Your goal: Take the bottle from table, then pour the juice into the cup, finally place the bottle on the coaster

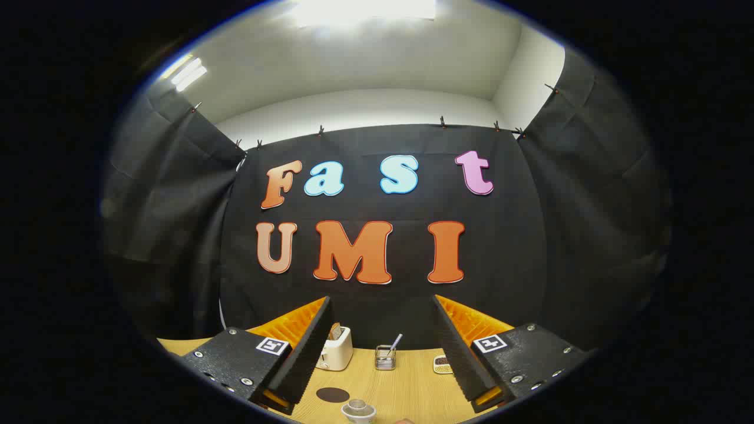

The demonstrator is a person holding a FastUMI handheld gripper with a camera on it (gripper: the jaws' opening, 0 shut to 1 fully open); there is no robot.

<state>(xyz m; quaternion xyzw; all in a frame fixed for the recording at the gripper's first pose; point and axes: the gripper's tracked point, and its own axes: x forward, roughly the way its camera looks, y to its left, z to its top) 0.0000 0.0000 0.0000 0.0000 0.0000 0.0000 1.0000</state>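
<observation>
Black cloth walls the booth on three sides, and a pale wooden surface [406,386] runs up to it. The tongs [380,353] stand wide apart with nothing between them, held high and looking level across the surface. Beyond them, by the back cloth, stand a white toaster [336,350] with a slice in it, a small wire holder [385,357] with a utensil, and a little dish [442,364] close to the right finger. Between the fingers and nearer than those lie the dark round coaster [332,394] and, just beside it, the cup [358,410], upright with its mouth up. A small reddish shape below the cup may be the bottle's top, but too little shows to tell, so its axis and heading cannot be judged.

Risk, as I judge it: the cup and coaster sit close together, so lowering wide tongs between them could knock the cup. Reaching down with so little of the bottle in sight could also clip or topple it.
</observation>
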